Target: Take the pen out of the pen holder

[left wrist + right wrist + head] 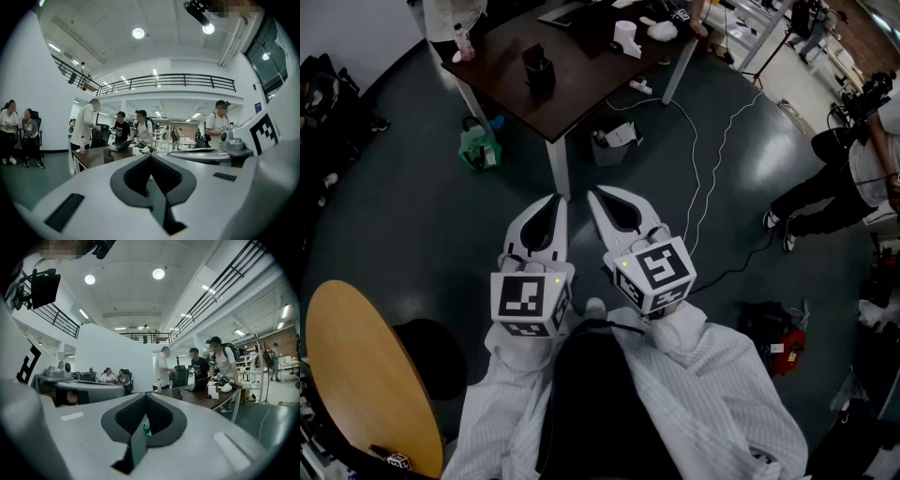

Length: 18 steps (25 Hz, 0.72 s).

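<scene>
On the dark table (pixel 572 94) well ahead stands the pen holder (pixel 538 67), a small dark block set back from the near corner, upright and apart from the white items (pixel 630 36) farther along. Whether a pen sticks out of it is too small to tell from this far, though it probably holds one. Nothing of the task looks done, as both tools are held close to the person's body, well apart from the holder. The left gripper (pixel 555 199) has its jaws pressed together on nothing, and the right gripper (pixel 594 193) just beside it is likewise closed and empty. All of it is left: the approach, parting one pair of jaws, the pinch and the lift. Bare floor lies between the grippers and the table, but a green bag (pixel 478 148) and a grey bin (pixel 614 145) sit near the table's leg. White cables (pixel 705 159) trail across the floor to the right, and a round wooden tabletop (pixel 356 375) crowds the left. People (pixel 136 126) stand at the table's far side.
</scene>
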### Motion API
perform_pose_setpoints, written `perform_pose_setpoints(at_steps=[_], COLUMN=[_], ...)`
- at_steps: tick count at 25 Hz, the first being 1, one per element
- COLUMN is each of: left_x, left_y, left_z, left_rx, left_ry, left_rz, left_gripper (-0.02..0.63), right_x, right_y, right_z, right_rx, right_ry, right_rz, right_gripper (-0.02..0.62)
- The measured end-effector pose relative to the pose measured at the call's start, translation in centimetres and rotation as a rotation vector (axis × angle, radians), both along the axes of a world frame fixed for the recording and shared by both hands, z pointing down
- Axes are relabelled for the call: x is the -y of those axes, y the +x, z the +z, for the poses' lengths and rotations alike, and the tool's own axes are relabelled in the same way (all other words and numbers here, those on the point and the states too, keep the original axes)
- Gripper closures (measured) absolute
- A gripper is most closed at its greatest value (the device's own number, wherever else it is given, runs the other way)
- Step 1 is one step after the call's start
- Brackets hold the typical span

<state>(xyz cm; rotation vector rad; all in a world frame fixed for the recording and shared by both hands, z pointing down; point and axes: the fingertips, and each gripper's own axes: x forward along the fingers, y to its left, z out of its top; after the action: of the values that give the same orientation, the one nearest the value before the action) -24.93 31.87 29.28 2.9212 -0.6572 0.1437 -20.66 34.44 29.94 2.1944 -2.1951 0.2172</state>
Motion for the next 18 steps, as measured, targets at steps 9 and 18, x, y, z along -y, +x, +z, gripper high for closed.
perform_pose_setpoints(at_steps=[9,18], left_x=[-0.7,-1.9], left_y=[0.8,1.7], left_z=[-0.2,-0.3], left_rx=[0.005,0.009], left_ry=[0.002,0.017], left_rz=[-0.005,-0.03], left_gripper=[0.603,0.601], right_x=[-0.5,-1.7], right_y=[0.7,1.4], right_z=[-0.1,-0.2], right_rx=[0.015,0.011], right_ry=[-0.002,0.009], right_rz=[-0.007,-0.018], right_gripper=[0.595,0.594])
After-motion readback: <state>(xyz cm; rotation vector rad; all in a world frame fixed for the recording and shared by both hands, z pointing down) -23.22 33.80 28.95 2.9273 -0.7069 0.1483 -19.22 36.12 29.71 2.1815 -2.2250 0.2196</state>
